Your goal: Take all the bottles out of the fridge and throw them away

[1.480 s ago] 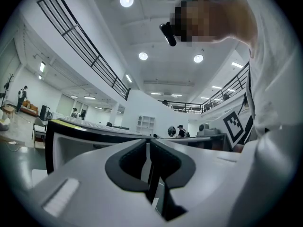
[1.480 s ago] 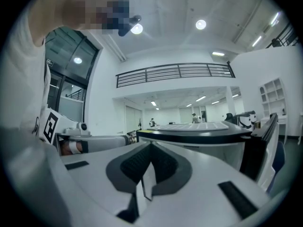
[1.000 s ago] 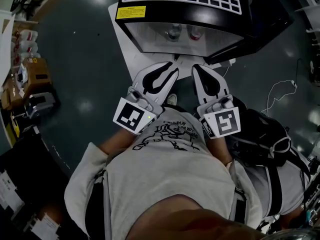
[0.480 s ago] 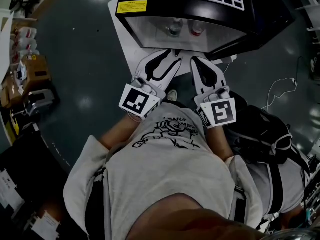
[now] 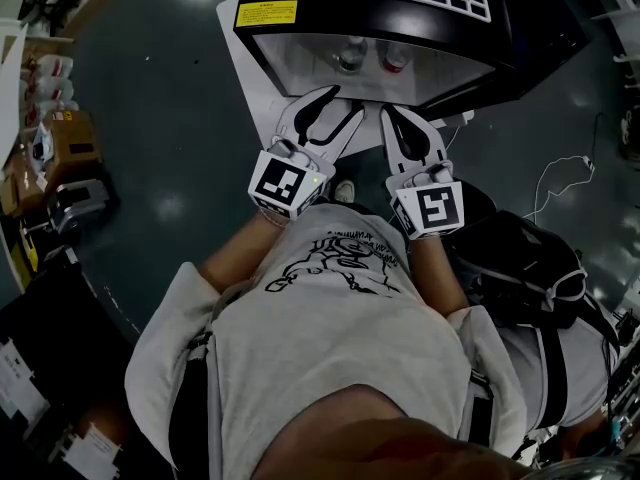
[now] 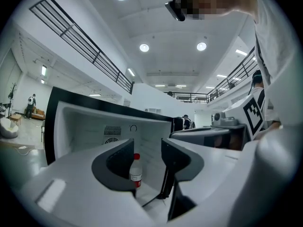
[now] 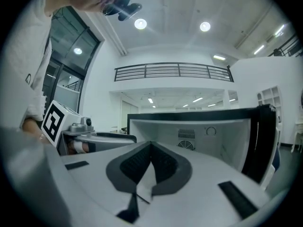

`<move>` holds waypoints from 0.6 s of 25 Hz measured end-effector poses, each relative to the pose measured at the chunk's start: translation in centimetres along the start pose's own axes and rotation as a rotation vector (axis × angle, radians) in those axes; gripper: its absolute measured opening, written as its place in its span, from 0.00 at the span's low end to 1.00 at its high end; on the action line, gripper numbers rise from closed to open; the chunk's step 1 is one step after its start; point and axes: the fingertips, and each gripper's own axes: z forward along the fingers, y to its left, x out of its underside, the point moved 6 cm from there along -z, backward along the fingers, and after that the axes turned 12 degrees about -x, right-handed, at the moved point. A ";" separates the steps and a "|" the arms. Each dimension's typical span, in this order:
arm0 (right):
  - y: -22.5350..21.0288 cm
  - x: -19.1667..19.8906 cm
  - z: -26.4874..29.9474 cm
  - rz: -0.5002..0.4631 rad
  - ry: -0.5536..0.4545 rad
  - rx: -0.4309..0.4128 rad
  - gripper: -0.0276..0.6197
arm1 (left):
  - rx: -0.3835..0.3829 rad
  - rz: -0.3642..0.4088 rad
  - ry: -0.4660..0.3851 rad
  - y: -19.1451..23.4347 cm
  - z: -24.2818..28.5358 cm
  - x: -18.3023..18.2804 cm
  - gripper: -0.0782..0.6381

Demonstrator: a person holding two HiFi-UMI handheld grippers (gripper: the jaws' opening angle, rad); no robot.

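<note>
Two bottles are seen standing upright in the open fridge [image 5: 300,68], side by side: a pale-capped bottle [image 5: 349,58] on the left and a red-capped bottle [image 5: 393,60] on the right, long axes vertical, so a sideways pinch round the body is probably what's called for. In the left gripper view only the red-capped one is picked out, framed in the gap between the jaws and sitting tight against the left jaw's edge, but well beyond the tips, deeper in the fridge. Nothing is touched yet. The left gripper [image 5: 335,108] is held roughly level at the fridge mouth and angled a bit toward the right; its jaws have just been opening and are now parted to a moderate gap with nothing clamped between them. The right gripper [image 5: 392,118] is parked right beside it, jaws fully closed on nothing, pointed into the fridge, with no bottle caught in its own view. Both are about equally close, tbh, but the left one looks like the one set up for the grab: straight ahead, and nudged slightly left so the bottle gets centred.
</note>
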 end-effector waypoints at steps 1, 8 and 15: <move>-0.1 0.2 0.1 -0.003 0.005 0.001 0.06 | 0.002 -0.001 0.001 0.1 0.2 0.2 0.34; -1.1 1.7 1.0 -0.005 0.024 0.012 0.06 | 0.010 0.006 0.002 0.5 1.4 1.2 0.36; -2.0 2.6 1.9 0.011 0.030 0.018 0.06 | -0.001 0.018 0.016 1.1 2.7 1.9 0.38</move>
